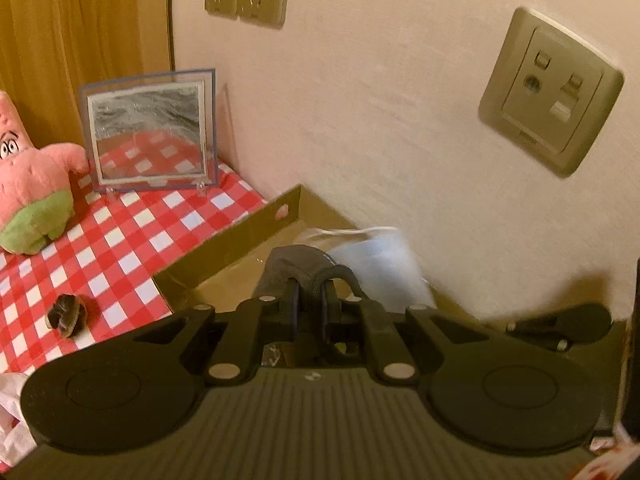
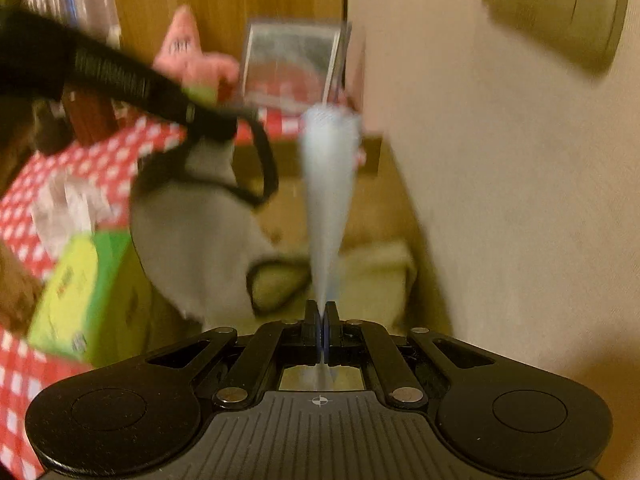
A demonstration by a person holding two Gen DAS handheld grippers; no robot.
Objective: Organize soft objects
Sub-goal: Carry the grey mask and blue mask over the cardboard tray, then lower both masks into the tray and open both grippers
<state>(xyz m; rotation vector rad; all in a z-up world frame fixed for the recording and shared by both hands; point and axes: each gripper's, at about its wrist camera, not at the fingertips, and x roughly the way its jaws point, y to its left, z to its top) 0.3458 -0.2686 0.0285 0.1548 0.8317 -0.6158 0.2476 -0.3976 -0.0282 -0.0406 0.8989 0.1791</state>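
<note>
My left gripper [image 1: 311, 300] is shut on a grey cloth mask with black ear loops [image 1: 298, 270] and holds it over a cardboard box [image 1: 224, 248] against the wall. In the right wrist view the left gripper [image 2: 208, 122] holds that grey mask [image 2: 192, 224] hanging above the box [image 2: 384, 208]. My right gripper [image 2: 322, 312] is shut on a light blue mask [image 2: 326, 184], seen edge-on and blurred. The blue mask also shows in the left wrist view [image 1: 380, 264], just right of the grey one. A yellowish soft item [image 2: 372, 268] lies in the box.
A pink and green star plush [image 1: 32, 188] and an acrylic picture frame [image 1: 150, 132] stand on the red-checked tablecloth [image 1: 120, 248]. A dark small object [image 1: 66, 314] lies on the cloth. A green carton [image 2: 80, 292] stands left of the box. Wall sockets [image 1: 552, 92] are on the wall.
</note>
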